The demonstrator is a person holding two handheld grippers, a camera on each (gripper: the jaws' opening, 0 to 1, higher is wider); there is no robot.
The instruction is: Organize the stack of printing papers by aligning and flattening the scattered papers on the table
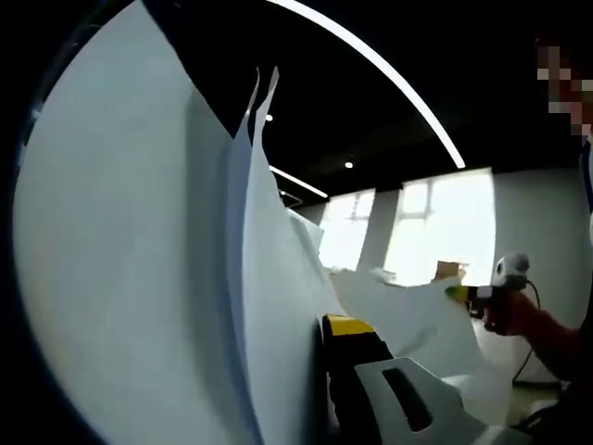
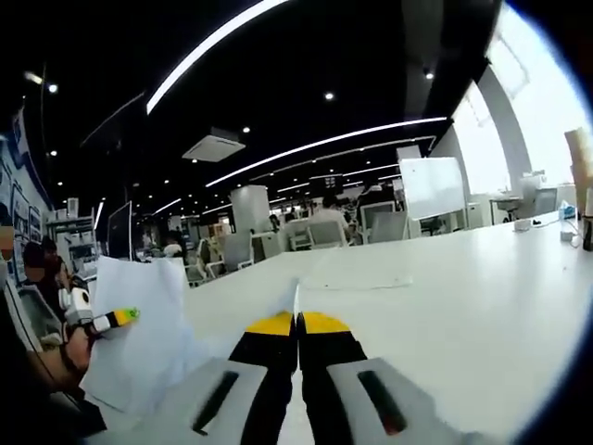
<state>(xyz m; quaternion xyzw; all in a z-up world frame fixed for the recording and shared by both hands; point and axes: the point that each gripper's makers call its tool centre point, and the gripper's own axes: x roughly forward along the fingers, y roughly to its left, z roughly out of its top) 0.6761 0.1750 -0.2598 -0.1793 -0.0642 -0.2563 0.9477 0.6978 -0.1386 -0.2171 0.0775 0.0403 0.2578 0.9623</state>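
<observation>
Several sheets of printing paper [image 1: 167, 278] stand on edge in the left gripper view, rising tall along the left of the left claw [image 1: 320, 371]. One yellow-tipped jaw of that claw shows, pressed flat against the face of the nearest sheet; its partner is hidden behind the paper, so the claw seems closed on the sheets, though the far side cannot be seen. The top corners of the sheets splay apart into thin curling points. Farther to the right in the same view more paper spreads low and crumpled, and at its far edge the right claw [image 1: 456, 293] comes in, held by a person's hand [image 1: 519, 315].

In the right gripper view the right claw [image 2: 298, 324] has its two yellow tips drawn together, pinching the thin edge of a sheet that runs straight ahead between them. That sheet is seen almost edge-on. To the left, the held papers [image 2: 139, 334] show as a pale sheaf hanging over the near edge of the white bench [image 2: 445, 306], with the left claw [image 2: 119, 318] gripping their left side. One single sheet [image 2: 357, 273] lies flat on the bench well beyond the tips.
</observation>
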